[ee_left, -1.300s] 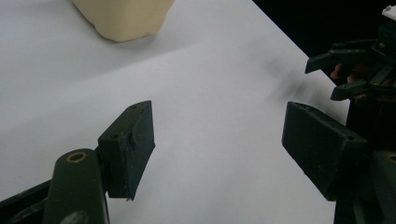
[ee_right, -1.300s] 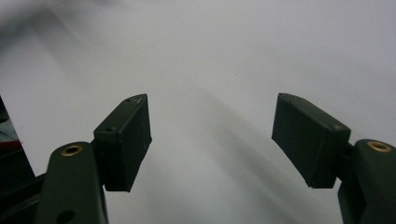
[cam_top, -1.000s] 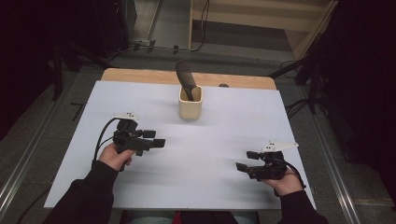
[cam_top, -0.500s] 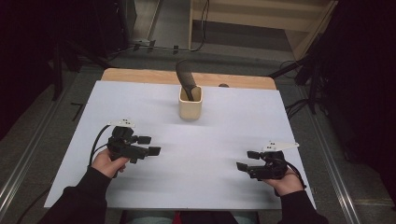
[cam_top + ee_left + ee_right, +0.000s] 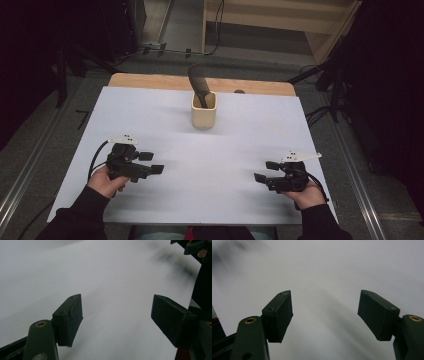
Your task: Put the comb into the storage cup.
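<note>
Standing well beyond both released tools (image 5: 262, 171), the cup (image 5: 204, 113) holds a dark utensil (image 5: 198, 82).

Right gripper (image 5: 325, 315) looks along its two black jaws, which stand wide apart with nothing between the pads (image 5: 279, 316). Below and beyond them is the plain white table surface (image 5: 332, 270), with a soft shadow streak running down between the jaws. Blurred dark smudge at top left corner; a dark edge with a red bit at lower left.
</note>
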`<state>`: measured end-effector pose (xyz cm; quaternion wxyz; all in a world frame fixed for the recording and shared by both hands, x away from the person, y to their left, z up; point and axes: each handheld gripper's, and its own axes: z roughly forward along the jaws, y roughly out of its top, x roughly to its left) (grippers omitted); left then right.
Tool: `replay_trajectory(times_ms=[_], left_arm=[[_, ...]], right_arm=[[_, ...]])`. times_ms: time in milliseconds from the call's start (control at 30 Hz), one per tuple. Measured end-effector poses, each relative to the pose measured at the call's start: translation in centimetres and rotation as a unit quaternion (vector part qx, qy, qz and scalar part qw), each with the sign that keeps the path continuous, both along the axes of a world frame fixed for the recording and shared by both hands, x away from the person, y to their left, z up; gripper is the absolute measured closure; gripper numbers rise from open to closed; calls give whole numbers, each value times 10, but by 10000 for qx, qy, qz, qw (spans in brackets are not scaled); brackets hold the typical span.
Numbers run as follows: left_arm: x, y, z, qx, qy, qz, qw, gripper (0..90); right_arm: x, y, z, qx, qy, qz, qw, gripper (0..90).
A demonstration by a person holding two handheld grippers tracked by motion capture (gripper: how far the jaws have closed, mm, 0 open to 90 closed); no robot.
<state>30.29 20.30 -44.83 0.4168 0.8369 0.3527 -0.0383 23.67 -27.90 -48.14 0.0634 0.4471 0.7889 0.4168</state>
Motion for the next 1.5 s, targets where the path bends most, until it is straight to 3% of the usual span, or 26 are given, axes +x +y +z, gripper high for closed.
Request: replay_trajectory(times_ms=[533,1500], left_arm=[[-8,16,0,35,-25,128,9999,259],[-7,16,-3,111,17,131,9999,260]], right_arm=[[0,-2,-1,7,10,-46,10000,254],[1,-1,-2,-23,39,-36,10000,251]])
